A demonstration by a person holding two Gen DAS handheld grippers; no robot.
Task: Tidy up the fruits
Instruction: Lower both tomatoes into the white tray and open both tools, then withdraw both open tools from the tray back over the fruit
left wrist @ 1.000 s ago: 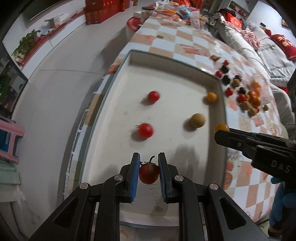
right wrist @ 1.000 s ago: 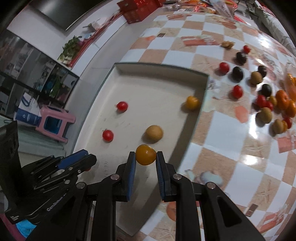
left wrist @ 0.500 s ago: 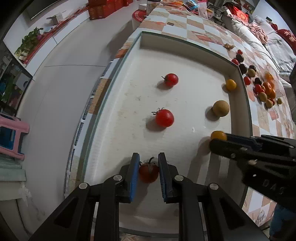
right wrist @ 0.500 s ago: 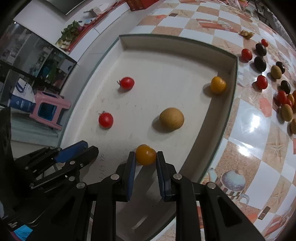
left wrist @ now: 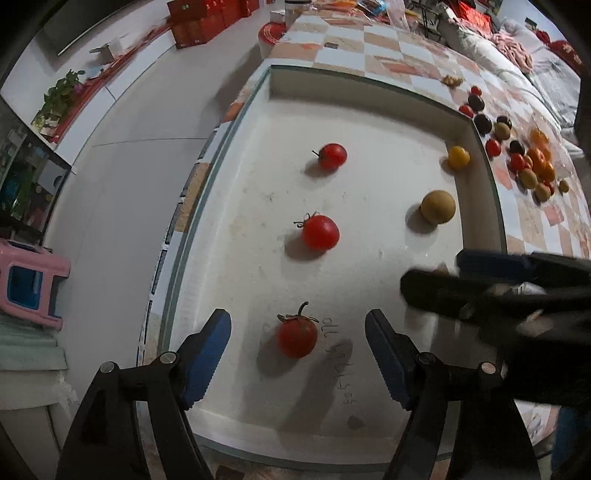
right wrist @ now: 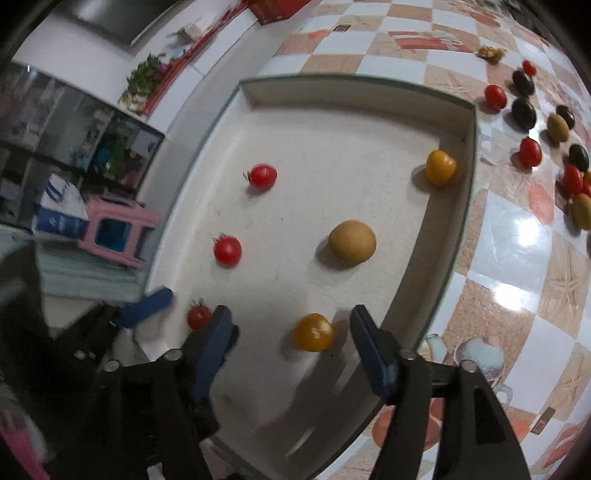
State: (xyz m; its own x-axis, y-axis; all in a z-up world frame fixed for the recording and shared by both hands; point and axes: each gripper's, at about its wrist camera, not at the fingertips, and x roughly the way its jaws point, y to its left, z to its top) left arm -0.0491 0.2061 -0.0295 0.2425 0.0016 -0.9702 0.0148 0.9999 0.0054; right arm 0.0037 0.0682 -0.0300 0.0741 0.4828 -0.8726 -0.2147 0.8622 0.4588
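A red tomato with a stem (left wrist: pixel 297 338) lies on the floor of the white tray (left wrist: pixel 369 86), between the spread fingers of my left gripper (left wrist: pixel 298 352), whose jaws are opening and do not touch it. In the right wrist view an orange tomato (right wrist: pixel 313 332) rests on the tray floor between the fingers of my right gripper (right wrist: pixel 290 339), also opening and clear of it. Two more red tomatoes (left wrist: pixel 320 232) (left wrist: pixel 332 156), a brown round fruit (left wrist: pixel 438 206) and another orange tomato (left wrist: pixel 458 157) lie farther in. The right gripper (left wrist: pixel 458 273) shows blurred at the right of the left view.
Several loose red, dark, olive and orange fruits (right wrist: pixel 532 151) lie on the checkered tablecloth (right wrist: pixel 517 258) right of the tray. A pink stool (right wrist: pixel 114 232) stands on the floor beyond the table's left edge. Red boxes (left wrist: pixel 207 20) sit far back.
Both grippers lowered into the tray and spread their jaws. The red tomato left the left gripper's hold and the orange tomato left the right's; both now lie on the tray floor.
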